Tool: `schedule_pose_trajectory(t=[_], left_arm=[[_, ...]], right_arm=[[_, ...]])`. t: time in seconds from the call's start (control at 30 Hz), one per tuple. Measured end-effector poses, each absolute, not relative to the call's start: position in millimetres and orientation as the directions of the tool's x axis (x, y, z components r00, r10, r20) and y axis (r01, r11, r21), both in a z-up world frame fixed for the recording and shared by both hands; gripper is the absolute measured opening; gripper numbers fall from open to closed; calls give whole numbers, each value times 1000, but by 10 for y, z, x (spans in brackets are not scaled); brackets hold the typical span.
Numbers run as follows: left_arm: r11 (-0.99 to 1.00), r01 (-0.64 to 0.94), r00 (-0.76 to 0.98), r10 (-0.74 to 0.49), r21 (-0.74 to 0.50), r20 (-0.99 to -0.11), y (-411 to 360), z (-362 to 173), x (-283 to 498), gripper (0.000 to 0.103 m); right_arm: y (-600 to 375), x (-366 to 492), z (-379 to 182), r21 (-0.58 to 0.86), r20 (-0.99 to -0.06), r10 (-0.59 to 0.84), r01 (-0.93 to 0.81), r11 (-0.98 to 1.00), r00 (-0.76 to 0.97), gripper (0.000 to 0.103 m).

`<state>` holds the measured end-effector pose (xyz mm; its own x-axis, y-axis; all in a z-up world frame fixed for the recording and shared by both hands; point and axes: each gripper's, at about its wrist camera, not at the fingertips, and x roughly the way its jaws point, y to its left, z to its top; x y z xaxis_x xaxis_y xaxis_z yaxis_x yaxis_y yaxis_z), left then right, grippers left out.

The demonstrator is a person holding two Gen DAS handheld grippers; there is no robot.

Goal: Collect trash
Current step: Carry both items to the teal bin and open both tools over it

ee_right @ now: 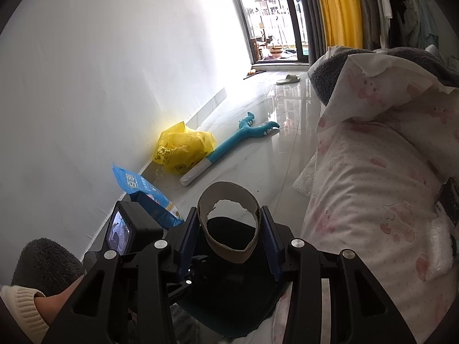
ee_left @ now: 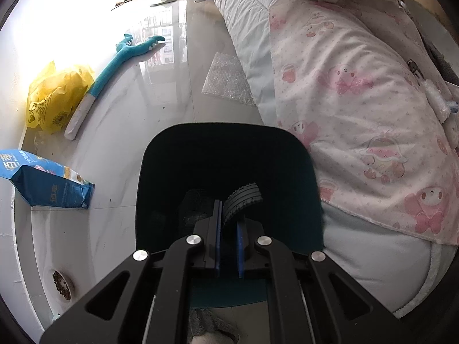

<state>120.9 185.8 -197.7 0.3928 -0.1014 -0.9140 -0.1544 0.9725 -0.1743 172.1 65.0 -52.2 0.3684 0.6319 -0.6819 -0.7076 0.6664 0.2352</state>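
Note:
My left gripper [ee_left: 228, 215] is shut on the near rim of a dark teal bin [ee_left: 229, 143] and holds it over the floor beside the bed. A ribbed black piece [ee_left: 243, 199] sticks up between its pads. My right gripper [ee_right: 231, 223] is shut on a torn brown cardboard ring [ee_right: 229, 200], held just above the bin's dark opening [ee_right: 229, 281]. The left gripper's body and its screen [ee_right: 120, 229] show at the left of the right wrist view.
On the tile floor along the white wall lie a blue snack bag [ee_left: 43, 180], a yellow plastic bag [ee_left: 57, 94], a teal plush toy [ee_left: 114, 66] and a bubble wrap sheet [ee_left: 226, 77]. A bed with a pink-print quilt [ee_left: 358, 100] fills the right.

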Motion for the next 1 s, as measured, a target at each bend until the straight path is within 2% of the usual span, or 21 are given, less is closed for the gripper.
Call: schedule_pose_trajectory(t=[0.57,0.63,0.73,0.8,1.0], left_arm=[[972,-158,268,-128,-174,-955,2072,-2299,1015,12],[972,-156,264,-131,-176,-956,2091,-2303,987,16],[974,-145,274,-129,-174,-953,2121,-2265,942,27],[975,-144,288,-121,-168,-950,2151,-2230,910,37],[974,-147,334,-114,-172,-936,2254,-2106,841,56]], right_arm=[[1145,1705,-991,234,-810,535,-702,672,242,43],[1183,1713,-1066,234,-825,518,-697,678,227,43],[1231,1725,-1168,231,-843,496,-691,685,210,43],[1257,1732,-1235,231,-853,483,-686,689,198,43],[1338,1747,-1404,234,-878,451,-677,698,161,43]])
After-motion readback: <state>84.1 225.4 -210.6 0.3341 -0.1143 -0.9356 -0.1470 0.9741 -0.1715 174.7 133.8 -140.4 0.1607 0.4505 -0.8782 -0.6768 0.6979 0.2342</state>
